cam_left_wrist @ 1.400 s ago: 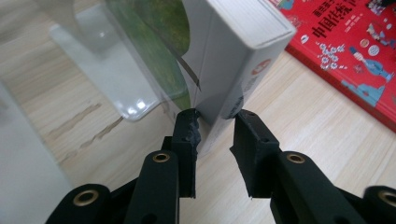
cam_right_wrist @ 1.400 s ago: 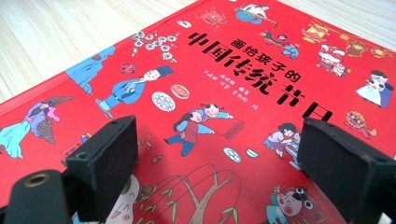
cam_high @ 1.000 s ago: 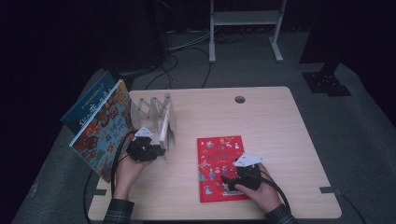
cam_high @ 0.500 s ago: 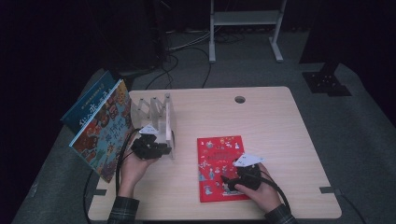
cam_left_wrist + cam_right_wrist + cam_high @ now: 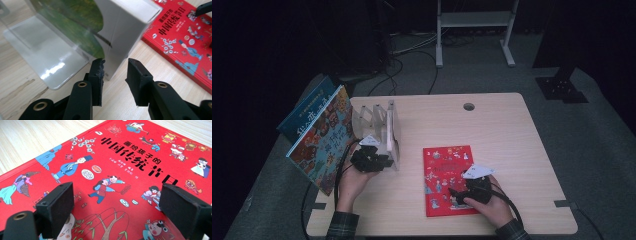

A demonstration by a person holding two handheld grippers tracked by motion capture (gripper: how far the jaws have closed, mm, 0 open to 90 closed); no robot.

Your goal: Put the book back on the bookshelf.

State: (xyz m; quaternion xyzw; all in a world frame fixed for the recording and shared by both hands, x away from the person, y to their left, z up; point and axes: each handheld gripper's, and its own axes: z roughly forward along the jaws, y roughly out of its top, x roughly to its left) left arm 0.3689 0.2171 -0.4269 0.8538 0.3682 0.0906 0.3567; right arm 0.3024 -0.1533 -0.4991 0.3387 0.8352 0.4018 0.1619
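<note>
A white-edged book with a green cover (image 5: 125, 25) stands upright in a clear plastic rack (image 5: 50, 55) at the table's left (image 5: 367, 117). My left gripper (image 5: 115, 62) straddles the book's lower corner. Its jaws have just been opening, and a gap shows beside the right pad. In the high view the left gripper (image 5: 384, 161) sits at the rack's near end. A red picture book (image 5: 444, 162) lies flat on the table. My right gripper (image 5: 117, 187) hovers over its cover (image 5: 140, 152), open with nothing between the jaws, at the book's near end (image 5: 453, 193).
Two large picture books, a blue one (image 5: 307, 112) and a colourful one (image 5: 319, 140), lean past the table's left edge beside the rack. A cable hole (image 5: 469, 106) sits near the far edge. Bare wood (image 5: 522, 145) lies right of the red book.
</note>
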